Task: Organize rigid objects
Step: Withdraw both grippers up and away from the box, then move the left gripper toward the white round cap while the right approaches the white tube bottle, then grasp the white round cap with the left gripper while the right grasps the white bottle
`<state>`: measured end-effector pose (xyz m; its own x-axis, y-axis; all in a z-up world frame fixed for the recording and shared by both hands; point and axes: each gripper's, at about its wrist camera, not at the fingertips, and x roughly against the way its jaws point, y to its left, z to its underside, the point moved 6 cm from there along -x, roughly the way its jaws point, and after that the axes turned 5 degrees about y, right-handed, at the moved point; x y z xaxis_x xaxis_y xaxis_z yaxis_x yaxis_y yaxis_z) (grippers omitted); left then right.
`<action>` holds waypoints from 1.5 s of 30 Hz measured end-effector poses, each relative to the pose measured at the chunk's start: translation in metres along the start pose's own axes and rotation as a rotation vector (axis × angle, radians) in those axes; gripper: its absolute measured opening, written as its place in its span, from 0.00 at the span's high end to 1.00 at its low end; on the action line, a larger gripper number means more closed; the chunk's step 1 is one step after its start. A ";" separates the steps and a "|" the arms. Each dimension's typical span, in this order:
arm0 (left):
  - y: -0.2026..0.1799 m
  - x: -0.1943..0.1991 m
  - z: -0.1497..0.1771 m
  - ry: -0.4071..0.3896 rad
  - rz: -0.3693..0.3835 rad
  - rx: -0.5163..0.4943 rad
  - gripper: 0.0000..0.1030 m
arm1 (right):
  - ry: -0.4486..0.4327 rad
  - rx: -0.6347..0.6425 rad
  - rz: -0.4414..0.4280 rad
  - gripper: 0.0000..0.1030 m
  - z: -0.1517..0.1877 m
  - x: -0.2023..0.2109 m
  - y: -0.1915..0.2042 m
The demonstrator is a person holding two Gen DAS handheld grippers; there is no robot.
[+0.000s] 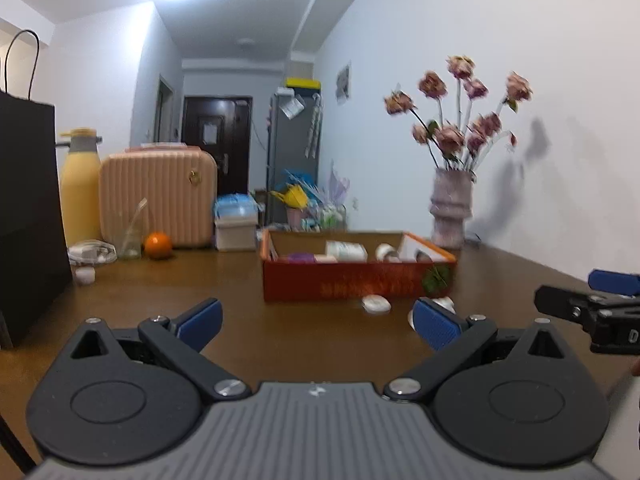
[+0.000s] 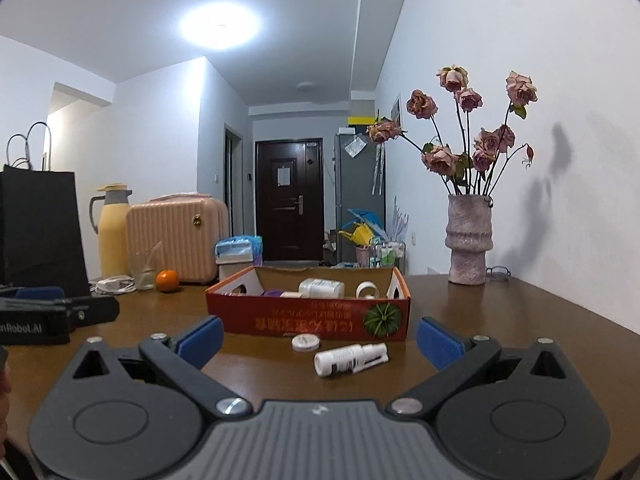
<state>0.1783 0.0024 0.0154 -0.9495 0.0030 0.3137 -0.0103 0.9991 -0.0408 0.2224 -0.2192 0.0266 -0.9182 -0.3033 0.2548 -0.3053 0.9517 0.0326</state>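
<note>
A red cardboard box (image 2: pixel 308 318) (image 1: pixel 356 282) stands on the brown table and holds a white bottle (image 2: pixel 322 288), a tape roll (image 2: pixel 367 290) and a purple item (image 2: pixel 276 293). In front of it lie a white spray bottle (image 2: pixel 350 359) on its side and a small round white tin (image 2: pixel 305 343) (image 1: pixel 376 303). My right gripper (image 2: pixel 318 340) is open and empty, with the spray bottle just ahead between its fingers. My left gripper (image 1: pixel 316 322) is open and empty, short of the box. The right gripper also shows at the right edge of the left wrist view (image 1: pixel 592 308).
A vase of dried roses (image 2: pixel 469 236) stands at the back right by the wall. At the left are a black paper bag (image 2: pixel 40 232), a yellow thermos (image 2: pixel 113 232), a pink case (image 2: pixel 176 236), a glass (image 2: pixel 144 270), an orange (image 2: pixel 167 280) and a tissue box (image 2: pixel 236 256).
</note>
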 end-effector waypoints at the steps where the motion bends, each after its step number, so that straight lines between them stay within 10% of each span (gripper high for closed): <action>1: -0.004 0.005 0.005 0.012 0.012 -0.009 0.00 | 0.012 0.002 0.003 0.00 0.003 0.006 0.001; 19: 0.008 0.023 0.045 0.151 0.010 -0.002 0.00 | 0.135 0.010 0.001 0.00 0.037 0.050 -0.002; 31: 0.013 -0.048 0.025 0.222 0.042 -0.043 0.00 | 0.378 -0.227 -0.043 0.13 0.046 -0.056 -0.034; 45: -0.004 -0.221 -0.019 0.306 0.080 -0.135 0.00 | 0.458 -0.262 0.017 0.33 0.017 -0.244 -0.046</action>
<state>0.3945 -0.0011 -0.0358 -0.8077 0.0735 0.5851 0.1215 0.9917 0.0430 0.4557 -0.1896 -0.0536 -0.6999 -0.2914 0.6521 -0.1640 0.9542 0.2504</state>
